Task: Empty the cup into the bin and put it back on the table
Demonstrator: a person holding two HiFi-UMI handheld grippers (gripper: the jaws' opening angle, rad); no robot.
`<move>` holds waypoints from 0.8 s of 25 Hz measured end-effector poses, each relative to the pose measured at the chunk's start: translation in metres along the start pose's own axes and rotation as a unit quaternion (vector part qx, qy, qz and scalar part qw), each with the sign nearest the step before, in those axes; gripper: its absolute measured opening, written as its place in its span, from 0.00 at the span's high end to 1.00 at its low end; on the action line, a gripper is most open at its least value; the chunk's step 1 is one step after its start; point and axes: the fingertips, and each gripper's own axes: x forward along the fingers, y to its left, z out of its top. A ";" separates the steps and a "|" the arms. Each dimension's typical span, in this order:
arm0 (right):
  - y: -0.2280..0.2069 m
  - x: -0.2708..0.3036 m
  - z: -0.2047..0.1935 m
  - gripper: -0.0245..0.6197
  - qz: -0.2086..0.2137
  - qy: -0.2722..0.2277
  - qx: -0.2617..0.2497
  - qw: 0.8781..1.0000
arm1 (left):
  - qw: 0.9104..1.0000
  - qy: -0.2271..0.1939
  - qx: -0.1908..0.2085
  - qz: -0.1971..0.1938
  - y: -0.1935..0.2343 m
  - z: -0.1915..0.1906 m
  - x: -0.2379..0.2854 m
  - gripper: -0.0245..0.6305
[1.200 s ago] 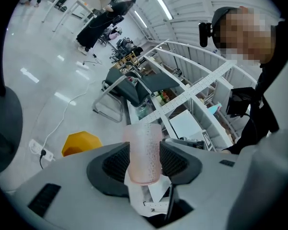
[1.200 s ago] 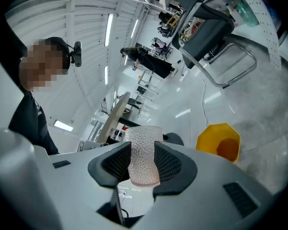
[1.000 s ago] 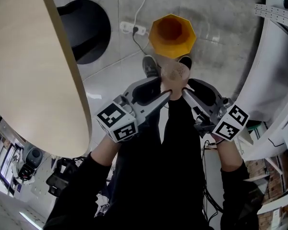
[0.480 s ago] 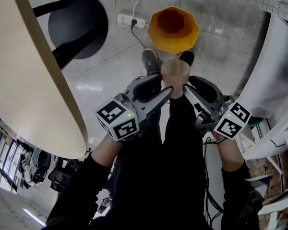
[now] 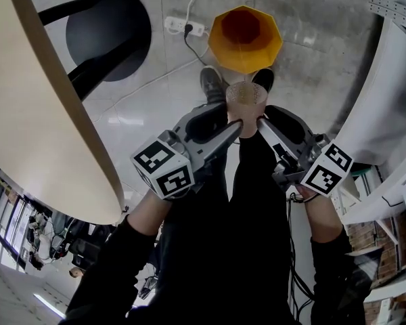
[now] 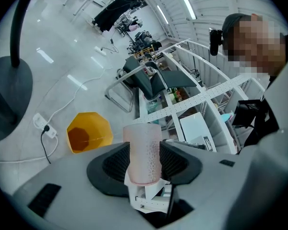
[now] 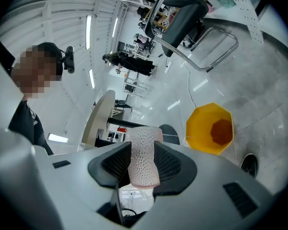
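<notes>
Left gripper [image 6: 143, 153]: your jaws clamp the pink cup [image 5: 245, 102].
Right gripper [image 7: 143, 161]: your jaws clamp the same cup.
Bin [image 5: 245, 38]: yellow, at 12 o'clock from the cup.

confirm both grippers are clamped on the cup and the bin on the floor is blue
No: the bin is yellow, not blue, as the head view shows. The left gripper and right gripper are both clamped on the cup.
</notes>
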 end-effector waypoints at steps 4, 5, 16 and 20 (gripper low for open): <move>-0.002 0.000 -0.001 0.72 -0.001 -0.005 0.015 1.000 | 1.000 0.000 -0.009 0.000 0.002 -0.002 0.000 0.64; -0.002 0.000 -0.002 0.72 -0.001 -0.005 0.019 1.000 | 1.000 0.001 -0.011 0.001 0.002 -0.003 0.000 0.64; -0.002 0.003 -0.003 0.72 -0.005 -0.006 0.024 1.000 | 0.998 -0.010 -0.061 -0.005 0.009 0.002 -0.001 0.64; -0.004 0.003 -0.004 0.72 -0.015 -0.001 0.029 0.999 | 0.997 -0.010 -0.080 -0.001 0.010 0.001 -0.001 0.64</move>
